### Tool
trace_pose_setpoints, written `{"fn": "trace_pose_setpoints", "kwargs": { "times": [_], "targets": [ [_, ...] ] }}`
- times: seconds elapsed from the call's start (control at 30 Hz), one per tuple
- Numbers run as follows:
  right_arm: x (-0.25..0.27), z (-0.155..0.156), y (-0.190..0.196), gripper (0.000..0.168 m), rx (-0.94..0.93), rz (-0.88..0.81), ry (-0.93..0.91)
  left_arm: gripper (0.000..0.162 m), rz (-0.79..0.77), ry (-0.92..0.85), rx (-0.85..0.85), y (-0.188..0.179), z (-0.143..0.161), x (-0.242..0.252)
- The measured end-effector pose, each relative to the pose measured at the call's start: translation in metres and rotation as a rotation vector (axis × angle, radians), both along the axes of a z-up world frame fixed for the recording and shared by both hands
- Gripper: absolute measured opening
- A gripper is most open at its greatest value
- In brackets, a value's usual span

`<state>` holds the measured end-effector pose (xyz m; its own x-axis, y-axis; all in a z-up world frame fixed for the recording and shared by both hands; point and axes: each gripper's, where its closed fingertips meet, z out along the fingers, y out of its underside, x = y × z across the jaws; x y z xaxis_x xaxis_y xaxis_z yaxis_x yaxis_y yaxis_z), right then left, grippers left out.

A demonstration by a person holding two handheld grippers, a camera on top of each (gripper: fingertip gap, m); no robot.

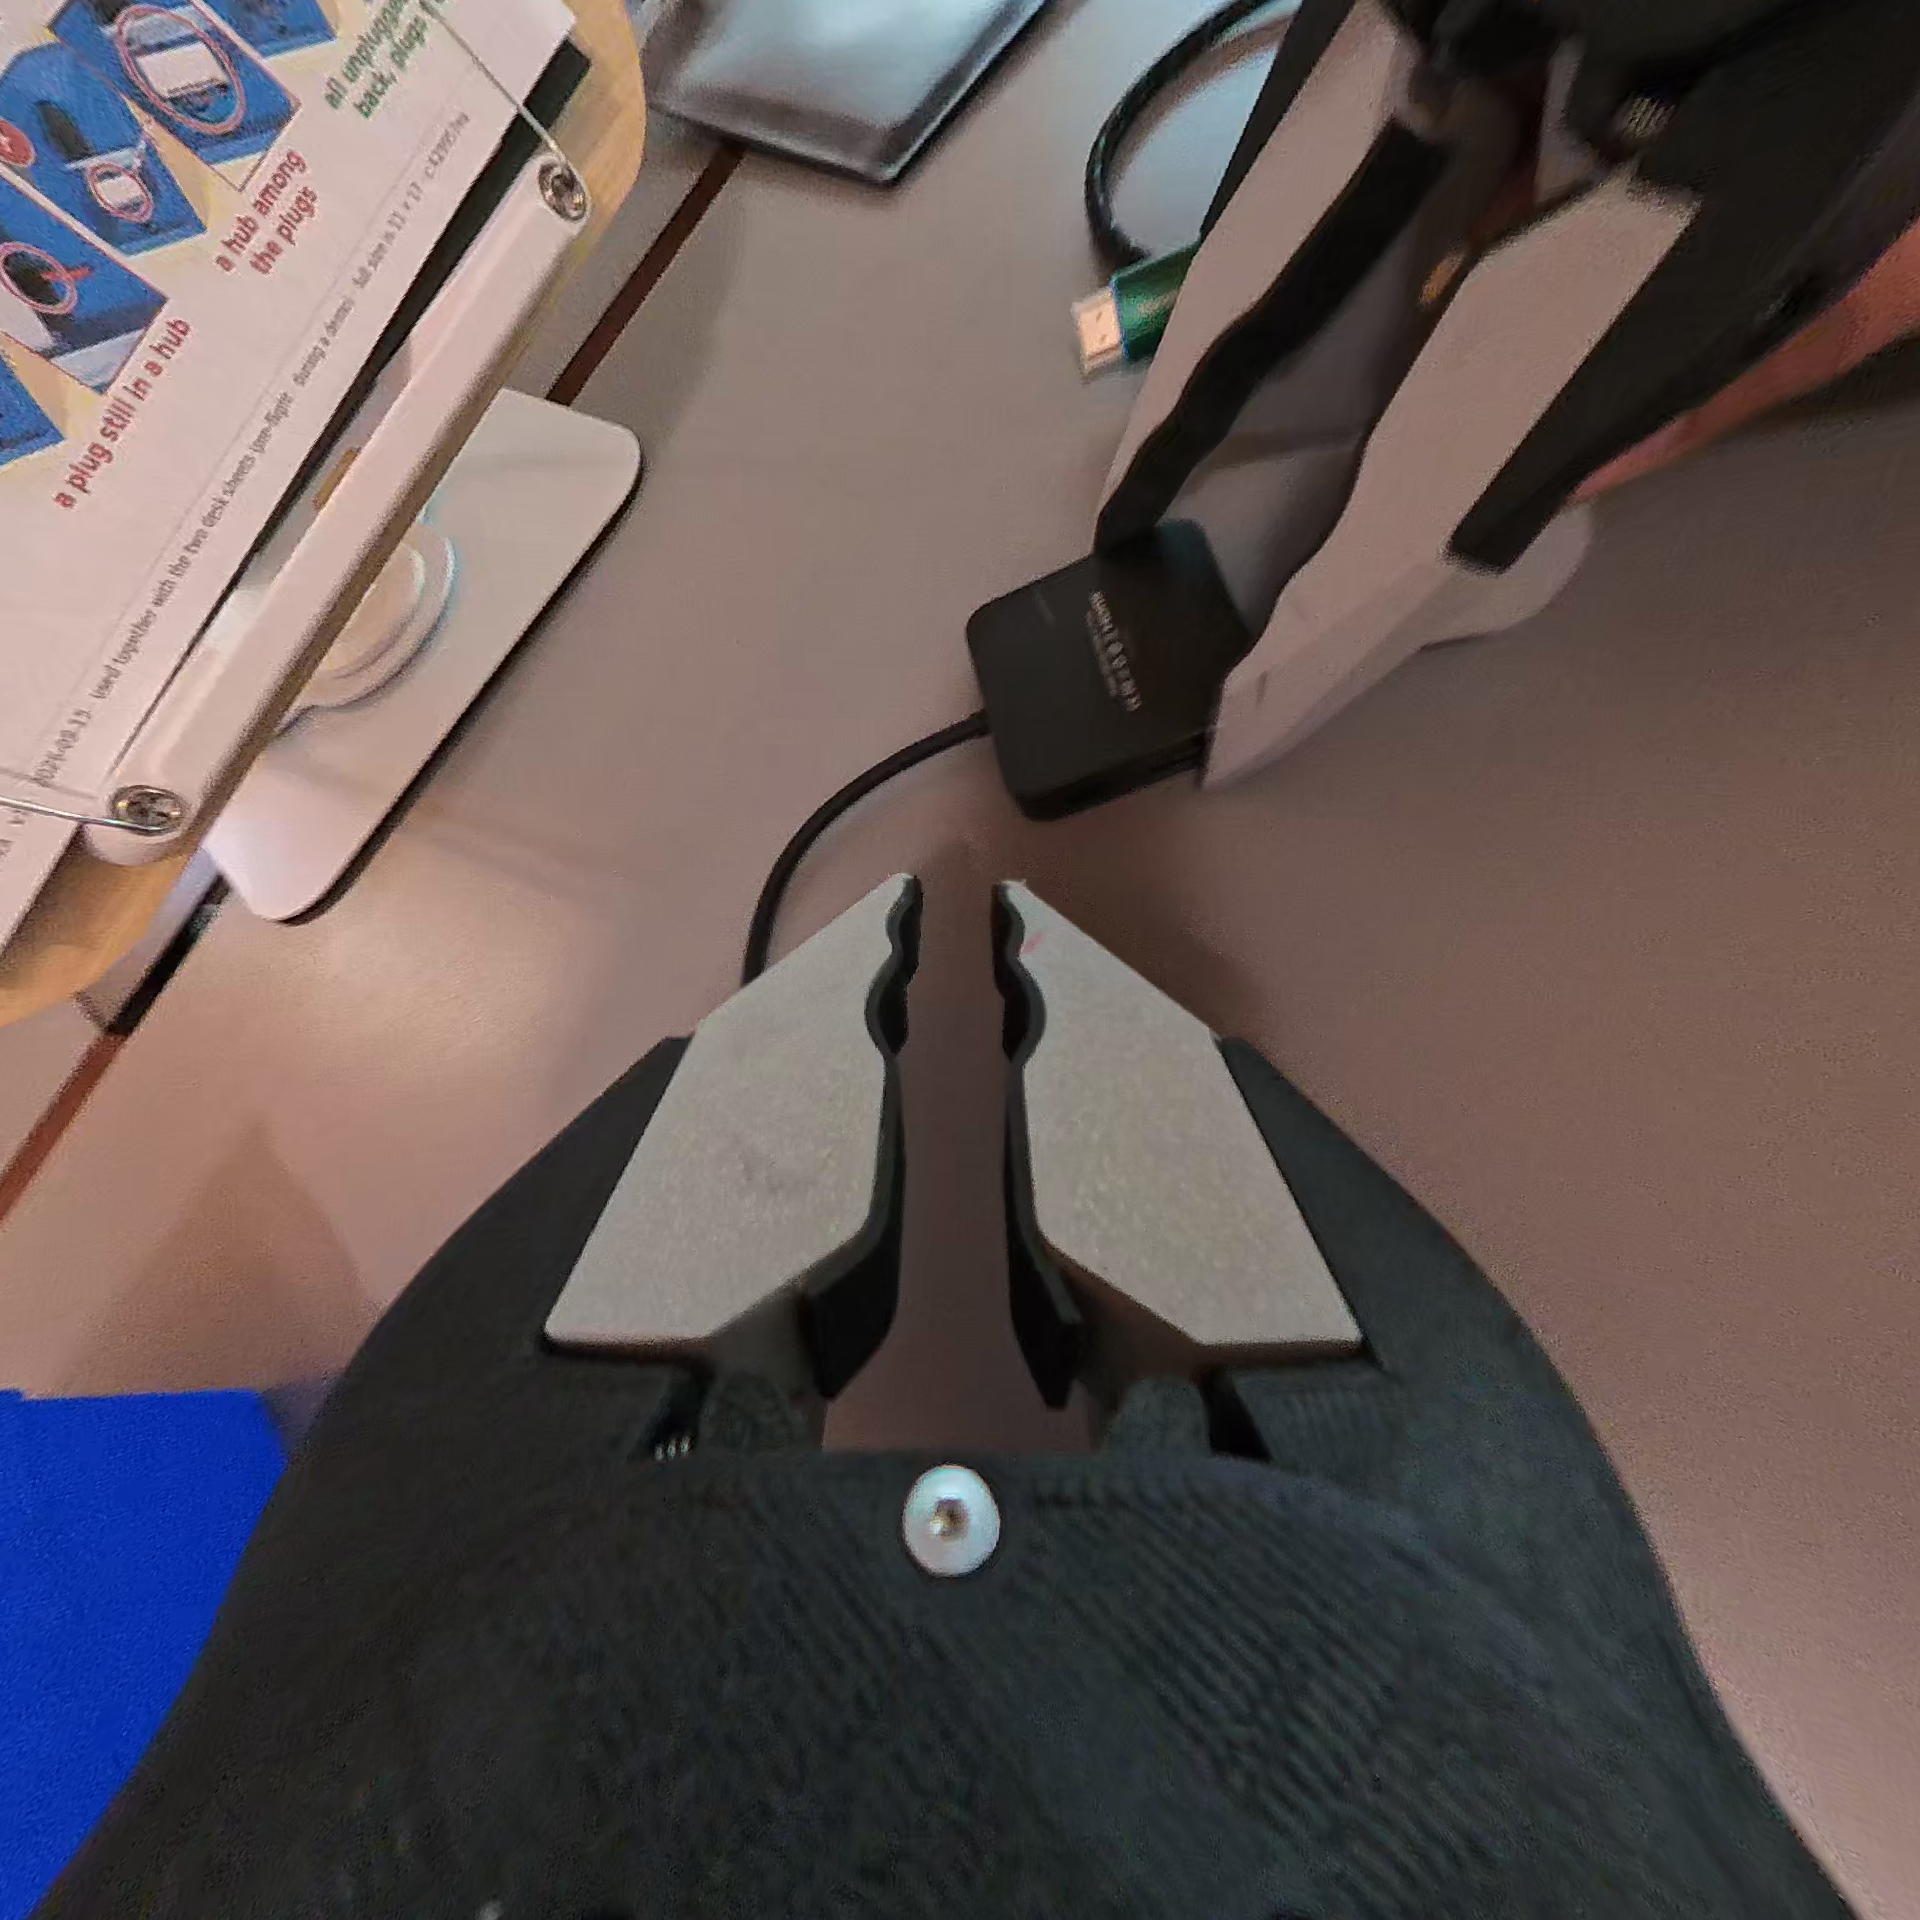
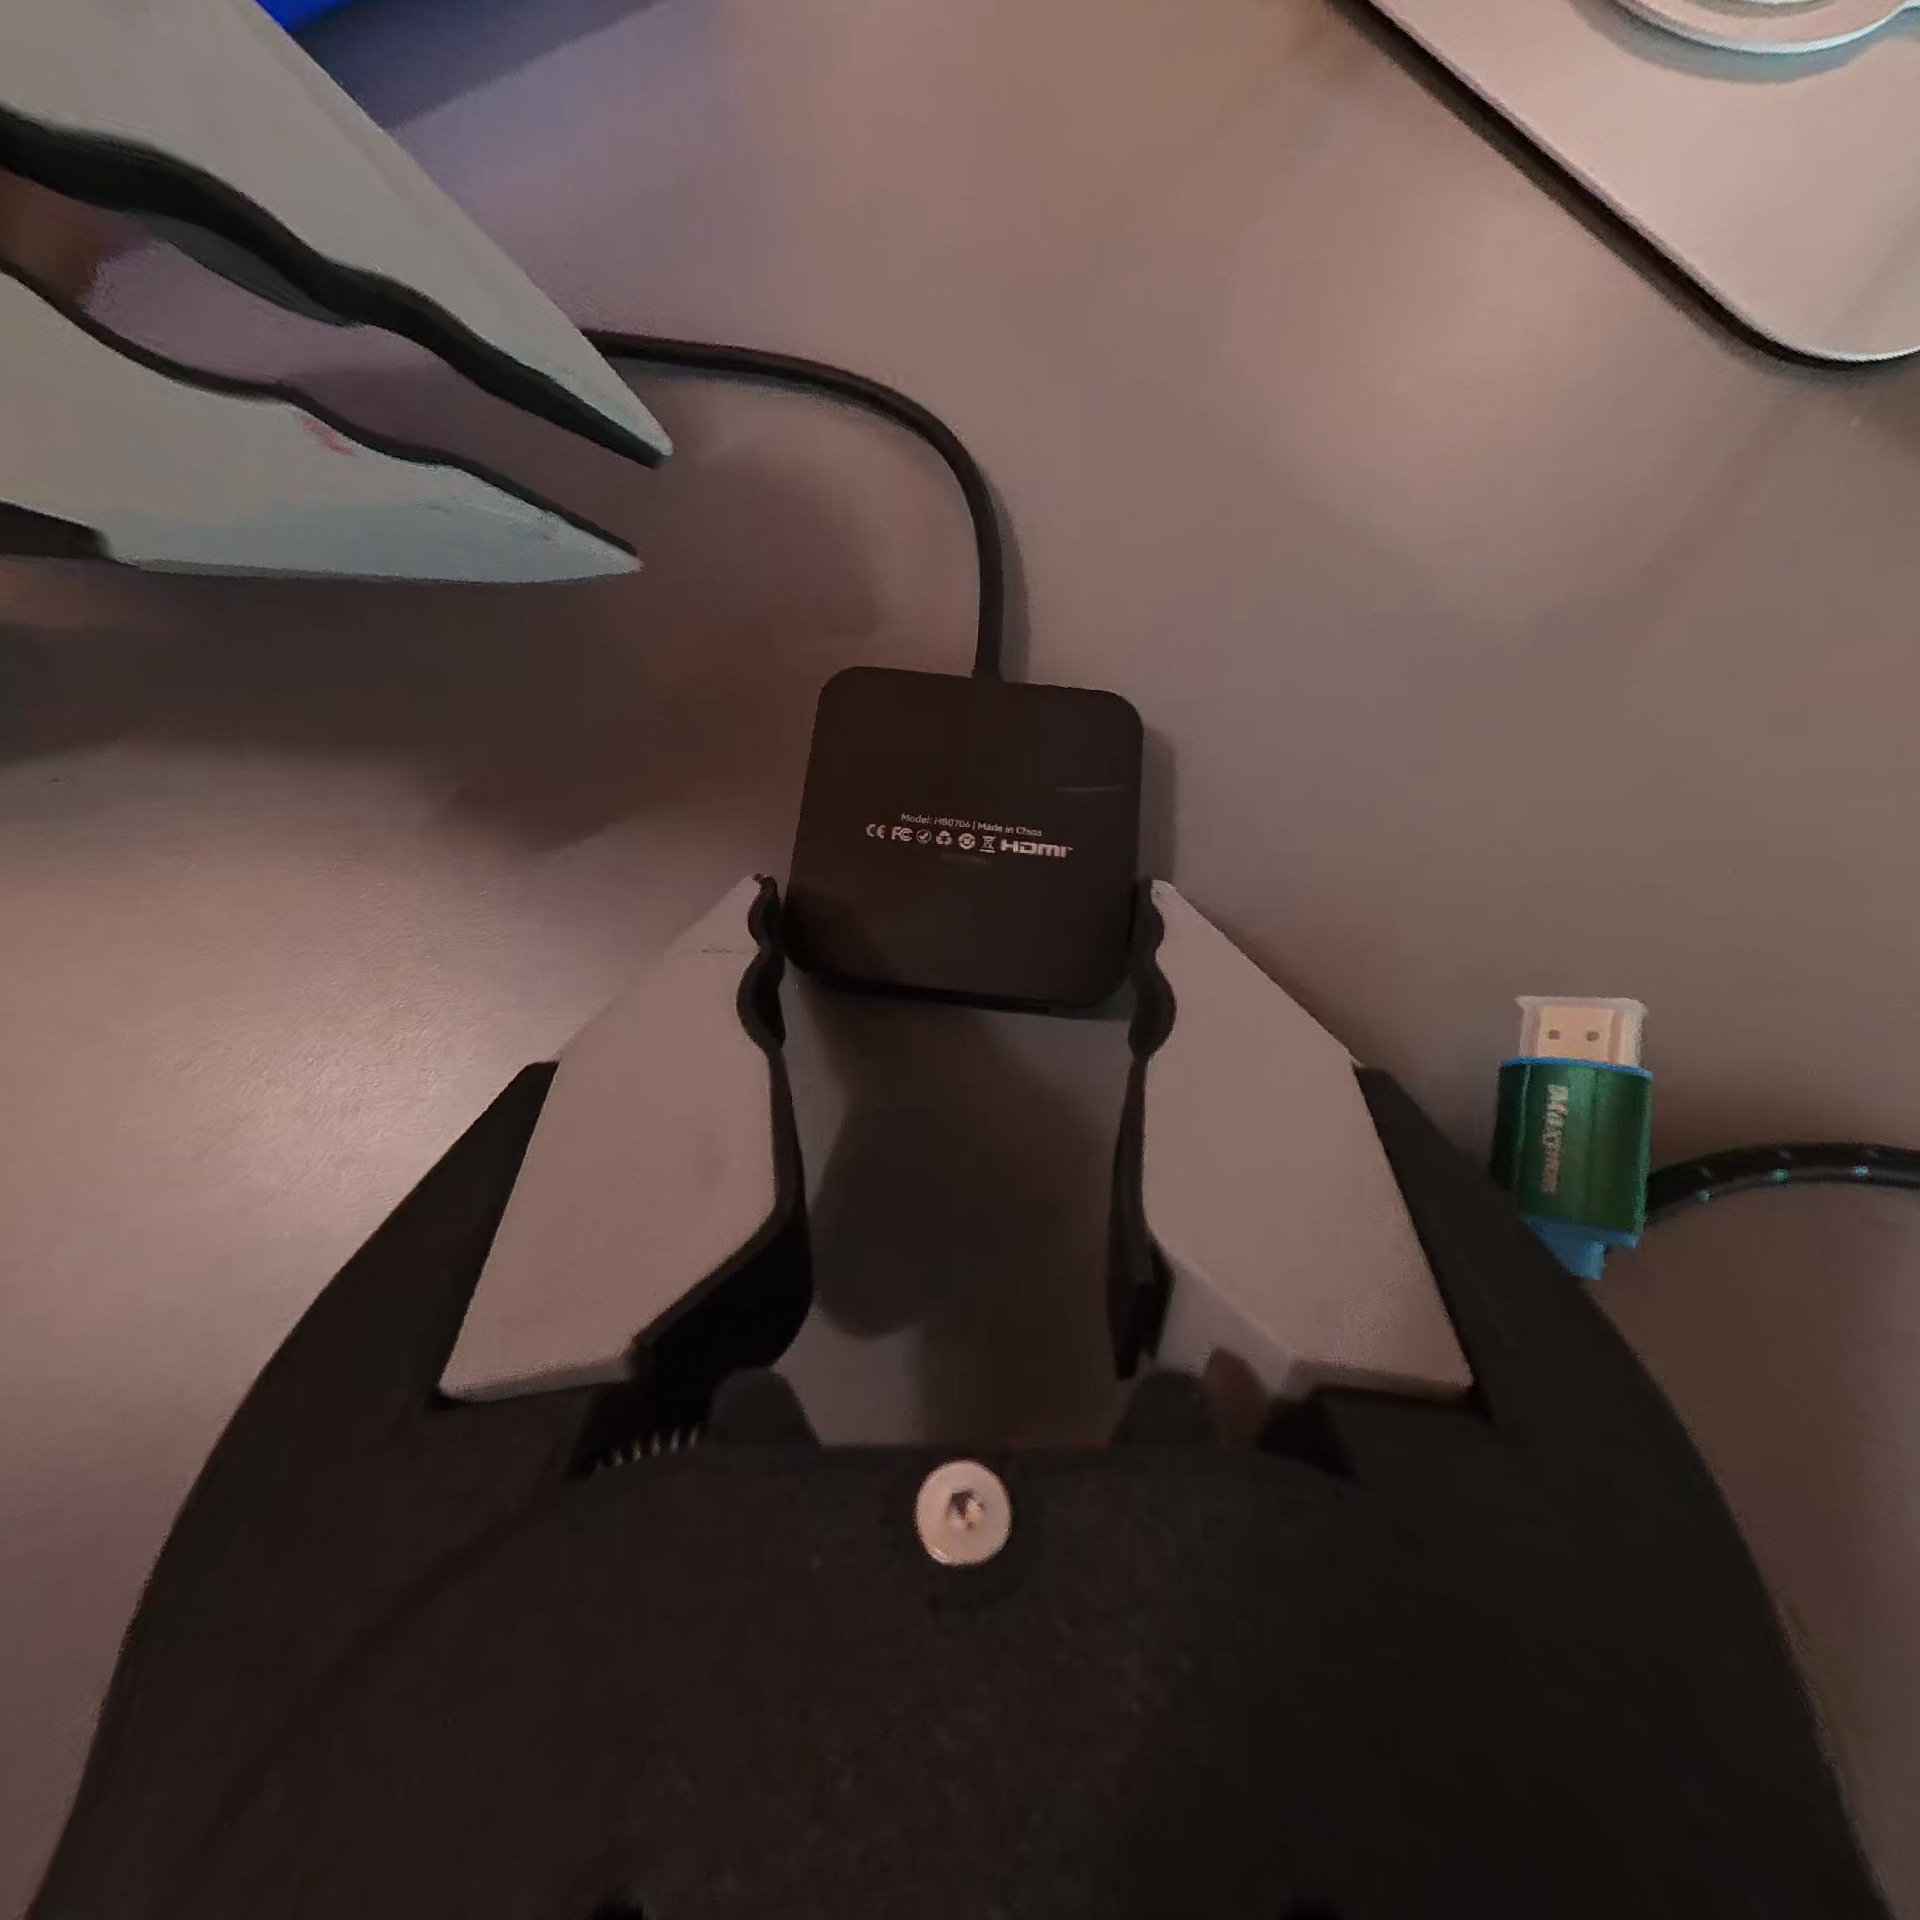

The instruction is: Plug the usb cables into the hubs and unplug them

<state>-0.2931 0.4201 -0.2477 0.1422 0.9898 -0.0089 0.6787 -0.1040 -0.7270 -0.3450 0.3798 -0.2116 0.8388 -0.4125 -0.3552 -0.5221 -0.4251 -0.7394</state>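
Note:
A small black square hub (image 2: 966,790) lies on the grey-brown table (image 2: 1455,623), with a thin black cable (image 2: 977,499) leaving its far side. My right gripper (image 2: 956,904) is shut on the hub, one fingertip against each side of its near end. In the left wrist view the right gripper (image 1: 1164,655) comes down from the upper right onto the hub (image 1: 1081,675). My left gripper (image 1: 956,894) is empty, its jaws a narrow gap apart, just above the table short of the hub, beside the cable (image 1: 831,810). It also shows in the right wrist view (image 2: 646,509).
A green plug with a metal tip (image 2: 1574,1153) on a braided cable lies right of the right gripper, also seen in the left wrist view (image 1: 1143,301). A stand with a white base (image 1: 499,582) holds a printed sheet (image 1: 208,312). A blue object (image 1: 104,1610) sits at lower left.

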Motion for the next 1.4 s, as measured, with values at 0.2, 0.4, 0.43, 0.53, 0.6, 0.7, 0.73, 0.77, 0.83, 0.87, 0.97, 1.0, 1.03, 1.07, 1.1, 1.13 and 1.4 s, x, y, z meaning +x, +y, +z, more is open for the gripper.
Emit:
{"fn": "trace_pose_setpoints", "kwargs": {
  "times": [0.2,0.4,0.43,0.53,0.6,0.7,0.73,0.77,0.83,0.87,0.97,1.0,1.03,1.07,1.1,1.13,1.4],
  "targets": [
    [0.007,0.027,-0.009,0.065,-0.418,0.011,0.195,0.018,-0.088,0.231,0.05,-0.001,-0.007,0.007],
    [0.018,0.034,-0.006,0.064,-0.584,0.008,0.249,0.032,-0.297,0.315,0.177,-0.001,-0.015,0.042],
    [0.017,0.034,-0.008,0.064,-0.59,0.009,0.246,0.033,-0.305,0.341,0.189,0.0,-0.016,0.045],
    [0.015,0.032,-0.016,0.064,-0.605,0.035,0.227,0.033,-0.202,0.424,0.252,0.017,-0.007,0.039],
    [0.014,0.03,-0.02,0.065,-0.614,0.047,0.217,0.038,-0.169,0.387,0.277,0.023,0.002,0.041],
    [0.015,0.033,-0.021,0.065,-0.63,0.061,0.225,0.029,-0.222,0.337,0.253,0.02,-0.006,0.049],
    [0.015,0.034,-0.023,0.065,-0.646,0.073,0.233,0.028,-0.246,0.349,0.246,0.018,-0.01,0.05],
    [0.014,0.036,-0.026,0.064,-0.665,0.089,0.238,0.028,-0.258,0.369,0.238,0.017,-0.014,0.05],
    [0.012,0.036,-0.032,0.065,-0.683,0.113,0.236,0.018,-0.267,0.373,0.233,0.017,-0.016,0.052],
    [0.012,0.036,-0.033,0.065,-0.67,0.119,0.234,0.015,-0.272,0.359,0.217,0.016,-0.017,0.053],
    [0.011,0.047,-0.033,0.063,-0.636,0.143,0.278,0.011,-0.279,0.281,0.18,0.014,-0.013,0.054],
    [0.011,0.055,-0.032,0.058,-0.631,0.158,0.316,0.012,-0.27,0.254,0.186,0.014,-0.008,0.053],
    [0.011,0.063,-0.031,0.051,-0.617,0.172,0.351,0.011,-0.251,0.236,0.184,0.014,-0.005,0.05],
    [0.013,0.069,-0.028,0.05,-0.583,0.179,0.373,0.011,-0.229,0.227,0.179,0.014,-0.003,0.046],
    [0.015,0.072,-0.026,0.049,-0.53,0.185,0.379,0.011,-0.209,0.227,0.173,0.014,-0.002,0.041],
    [0.016,0.074,-0.026,0.048,-0.471,0.201,0.375,0.011,-0.196,0.229,0.161,0.014,-0.003,0.037],
    [0.007,0.066,-0.051,0.039,-0.082,0.337,0.286,0.011,-0.224,0.242,0.131,0.008,-0.007,0.037]
  ]
}}
